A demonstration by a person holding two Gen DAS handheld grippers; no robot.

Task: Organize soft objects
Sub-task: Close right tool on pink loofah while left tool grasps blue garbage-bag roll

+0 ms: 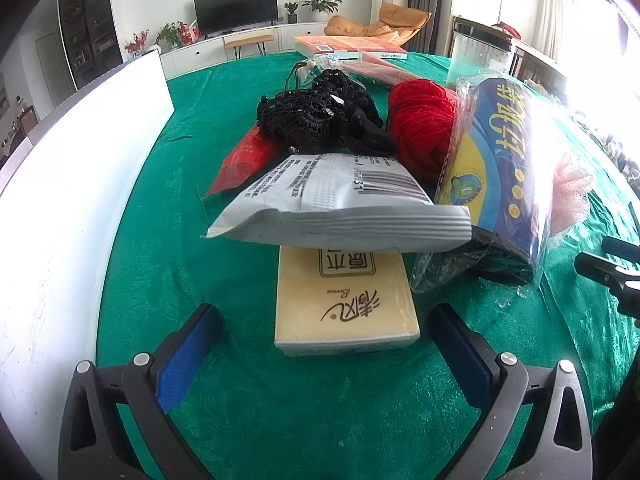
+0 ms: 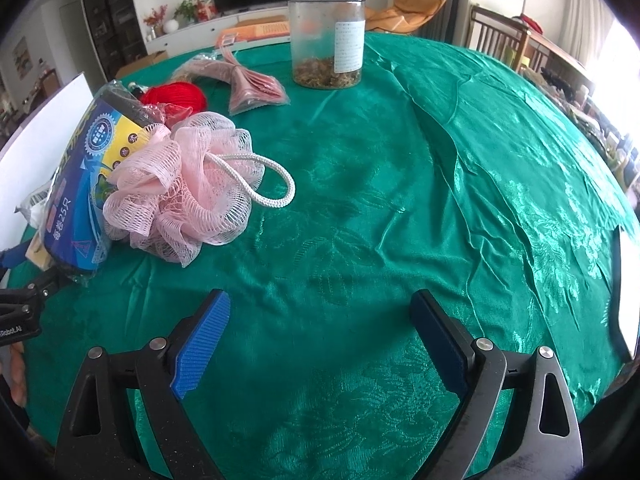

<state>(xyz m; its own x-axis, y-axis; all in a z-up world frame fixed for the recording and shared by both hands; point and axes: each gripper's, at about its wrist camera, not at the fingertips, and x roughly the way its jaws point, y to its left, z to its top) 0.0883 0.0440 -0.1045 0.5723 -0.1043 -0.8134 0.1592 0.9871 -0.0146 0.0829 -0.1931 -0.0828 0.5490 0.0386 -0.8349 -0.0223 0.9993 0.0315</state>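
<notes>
Left wrist view: the left gripper (image 1: 324, 344) has its fingers spread wide with nothing between them, lined up on a yellow tissue pack (image 1: 346, 304) dead ahead at 12 o'clock on the green tablecloth (image 1: 160, 248). The pack's far end is tucked under a grey foil pouch (image 1: 340, 204). Further back sit a black crochet bundle (image 1: 320, 116), red yarn (image 1: 424, 120) and, at 2 o'clock, a blue roll of bags (image 1: 500, 168) leaning upright. I'd guess the tissue pack is light and squishy with a slick wrapper, so pinch it across its long sides near the close end.

Right wrist view: the right gripper (image 2: 320, 340) is also wide apart and empty, over bare cloth. The pink mesh bath pouf (image 2: 180, 184) sits at 10 o'clock, touching the blue roll. It's feather-light and springy, probably easiest grabbed by its white cord loop (image 2: 260, 180) or a deep bite into the mesh. A plastic jar (image 2: 326, 36) stands at 12 o'clock, well apart.
</notes>
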